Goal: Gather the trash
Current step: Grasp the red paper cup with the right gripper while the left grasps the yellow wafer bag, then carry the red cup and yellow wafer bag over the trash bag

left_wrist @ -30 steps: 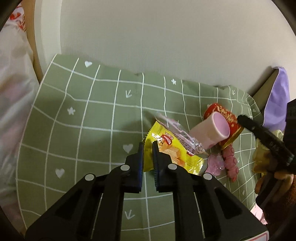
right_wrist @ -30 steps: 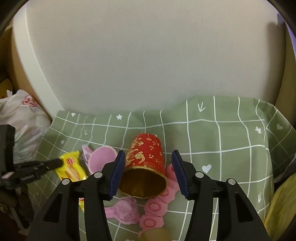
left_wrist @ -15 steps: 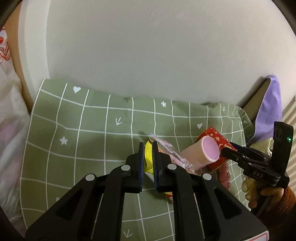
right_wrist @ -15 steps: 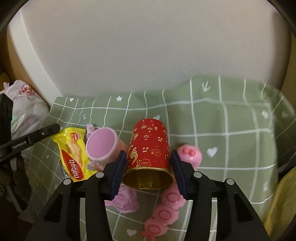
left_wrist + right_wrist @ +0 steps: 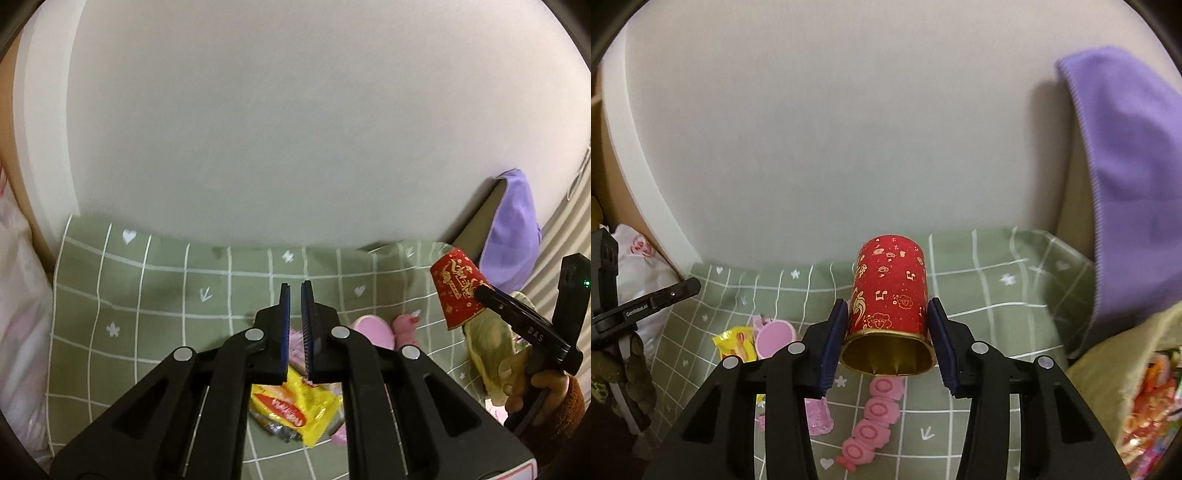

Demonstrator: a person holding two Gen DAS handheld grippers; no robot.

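Two grippers busy: right gripper jaws just closed in, now pinching the red cup, off the green checked cloth. Left gripper clamps the yellow wrapper, dangling beside the pink cup.

Both grippers raised, pointing down at a slant

The left gripper has its fingers pressed nearly together, pinching a yellow wrapper at their base. The right gripper, whose fingers have just been closing, clamps a red cup on both sides; a hand grips its handle.
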